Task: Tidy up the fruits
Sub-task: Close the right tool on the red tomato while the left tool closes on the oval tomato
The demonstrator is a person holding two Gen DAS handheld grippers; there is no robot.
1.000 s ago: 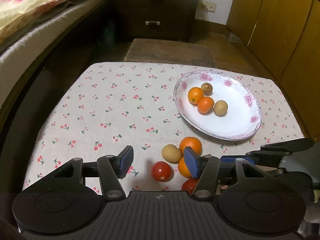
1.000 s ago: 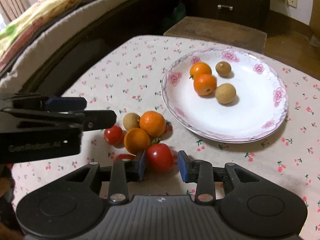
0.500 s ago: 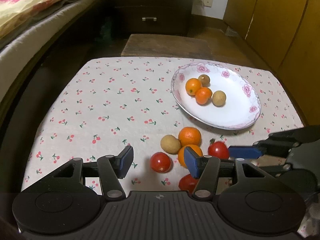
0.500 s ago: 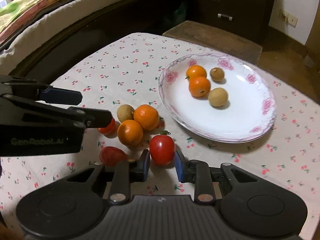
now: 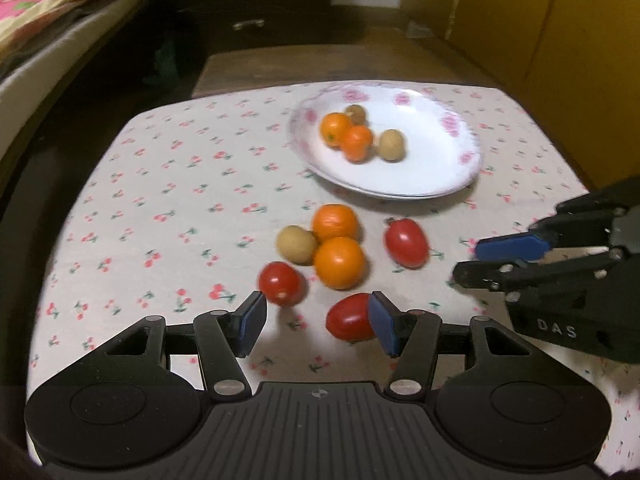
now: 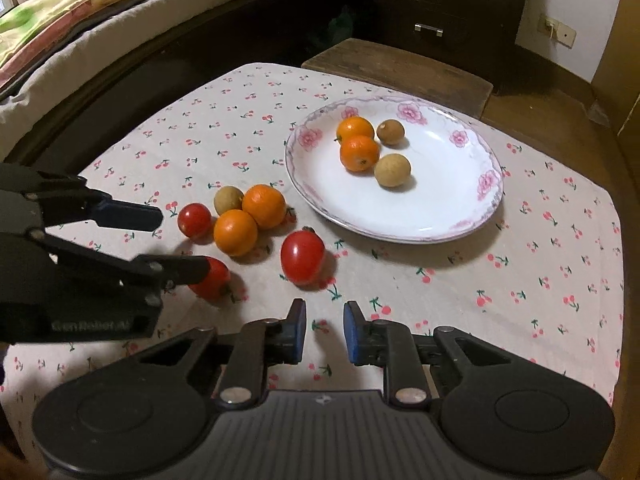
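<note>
Right view shows right gripper (image 6: pixel 325 327) narrowed, just closing on nothing; left view shows left gripper (image 5: pixel 316 324) half-open, oval red tomato (image 5: pixel 350 317) beside its pad.

The plate (image 6: pixel 490 196) sat toward the far right of the counter (image 6: pixel 520 300) with four fruits in it. A cluster of loose fruit (image 6: pixel 248 220) lay just left of it, nearer the cameras.

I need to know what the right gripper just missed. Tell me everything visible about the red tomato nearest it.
The tomato is small, oval, glossy red, with a dark stem stub at its far end. It lies on the cherry-print tablecloth, between the plate and the two loose oranges, touching neither. The right gripper, jaws just closed and empty, sits short of it.
</note>
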